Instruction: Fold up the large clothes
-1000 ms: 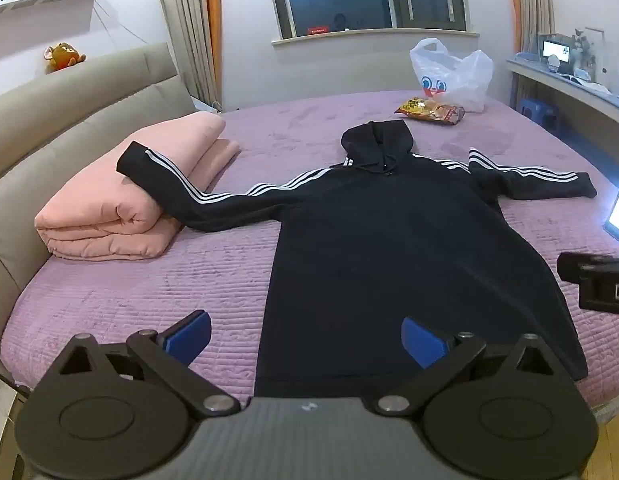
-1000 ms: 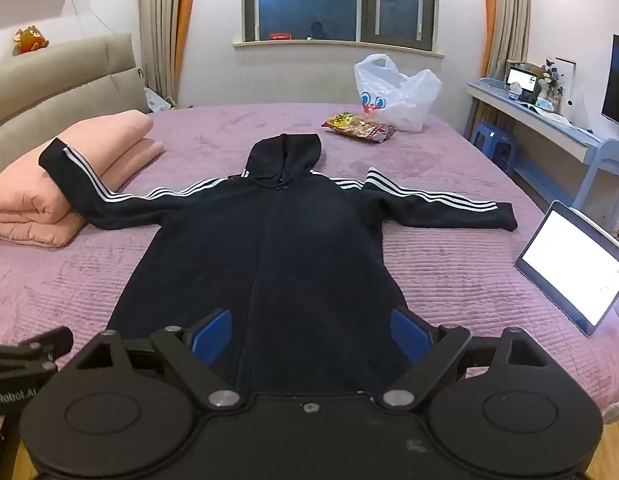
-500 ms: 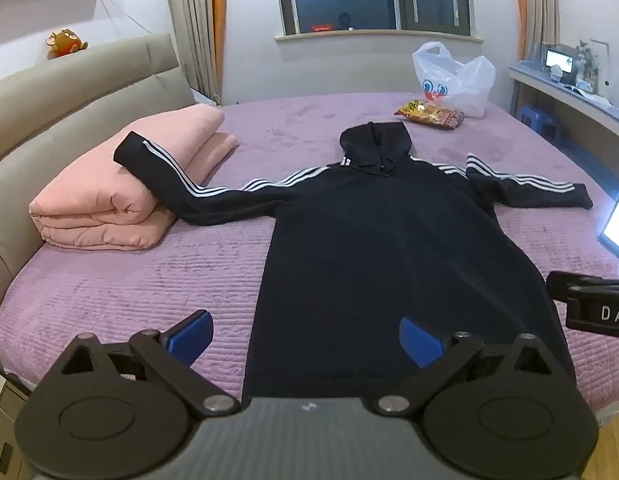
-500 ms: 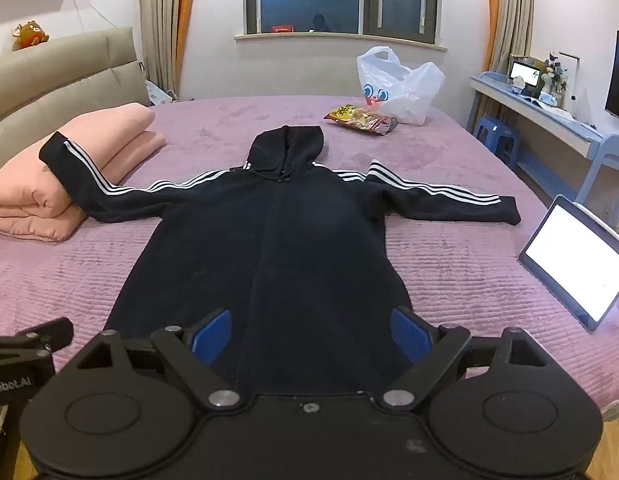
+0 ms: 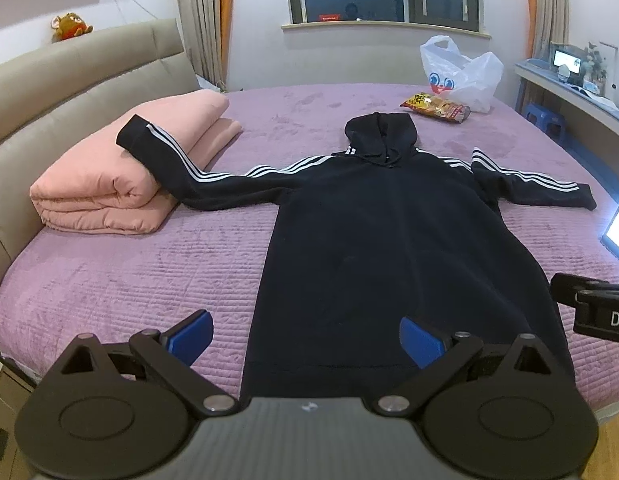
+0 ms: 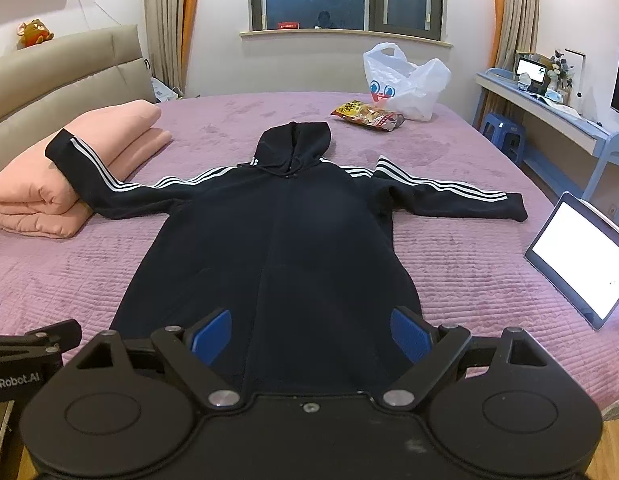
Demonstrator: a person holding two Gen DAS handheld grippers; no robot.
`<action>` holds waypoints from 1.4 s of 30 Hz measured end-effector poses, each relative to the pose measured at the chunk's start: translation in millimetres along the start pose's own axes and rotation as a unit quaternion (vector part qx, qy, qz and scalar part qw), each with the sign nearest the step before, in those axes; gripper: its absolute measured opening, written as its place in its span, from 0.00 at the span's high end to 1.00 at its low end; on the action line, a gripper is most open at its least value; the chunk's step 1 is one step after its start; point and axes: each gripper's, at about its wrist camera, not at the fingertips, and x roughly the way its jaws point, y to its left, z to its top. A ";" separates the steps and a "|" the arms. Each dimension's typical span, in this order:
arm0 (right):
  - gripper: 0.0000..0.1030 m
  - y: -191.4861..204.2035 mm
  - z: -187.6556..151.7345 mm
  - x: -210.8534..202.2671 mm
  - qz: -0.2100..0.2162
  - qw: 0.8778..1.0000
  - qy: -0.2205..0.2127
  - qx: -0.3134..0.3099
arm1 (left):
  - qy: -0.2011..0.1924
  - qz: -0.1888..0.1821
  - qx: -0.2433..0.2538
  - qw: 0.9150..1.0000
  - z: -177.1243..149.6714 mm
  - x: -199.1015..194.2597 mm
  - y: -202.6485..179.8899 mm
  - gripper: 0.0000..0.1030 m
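purple quilted bed (image 5: pixel 121 280) holds a flat black striped hoodie (image 5: pixel 389 240); left gripper (image 5: pixel 305 338) and right gripper (image 6: pixel 311 332) hang wide apart and empty, folding not begun. next, grab a sleeve.

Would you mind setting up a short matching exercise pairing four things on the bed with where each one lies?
Things:
1. hoodie
2. pink quilt
3. tablet
4. snack packet

Places:
A. folded by the headboard, under one sleeve cuff
B. propped at the bed's right edge, screen lit
C. spread flat in the middle of the bed, sleeves out
D. far side, beside the white plastic bag

Pairs: 1-C, 2-A, 3-B, 4-D
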 end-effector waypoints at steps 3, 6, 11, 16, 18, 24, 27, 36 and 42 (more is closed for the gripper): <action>0.01 3.2 -1.4 -0.8 0.001 1.000 0.001 -0.003 | 0.001 0.001 -0.001 1.000 2.1 0.0 2.3 0.02; 0.01 3.1 0.4 -0.4 0.005 1.000 0.004 -0.005 | 0.002 0.002 -0.002 1.000 0.8 0.3 3.6 0.02; 0.01 5.6 -0.7 -1.5 0.008 1.000 0.005 -0.009 | 0.006 0.002 -0.006 1.000 -0.3 0.5 3.7 0.02; 0.01 7.1 -2.0 -1.3 0.011 1.000 0.008 -0.007 | 0.007 0.001 -0.006 1.000 -1.2 0.3 4.3 0.02; 0.01 5.5 -1.8 -0.9 0.011 1.000 0.009 -0.005 | 0.008 0.002 -0.006 1.000 -2.3 1.0 3.3 0.02; 0.01 6.7 -1.9 -0.4 0.012 1.000 0.011 -0.005 | 0.012 0.000 -0.008 1.000 -4.6 3.6 3.1 0.02; 0.01 7.8 -3.2 -1.3 0.013 1.000 0.011 -0.004 | 0.013 0.000 -0.010 1.000 -5.0 3.6 1.8 0.02; 0.01 9.5 -6.1 -3.7 0.018 1.000 0.012 -0.002 | 0.013 -0.001 -0.013 1.000 -7.5 2.5 3.4 0.02; 0.01 10.8 -7.6 -5.3 0.019 1.000 0.012 -0.003 | 0.016 -0.004 -0.019 1.000 -9.3 1.0 6.9 0.02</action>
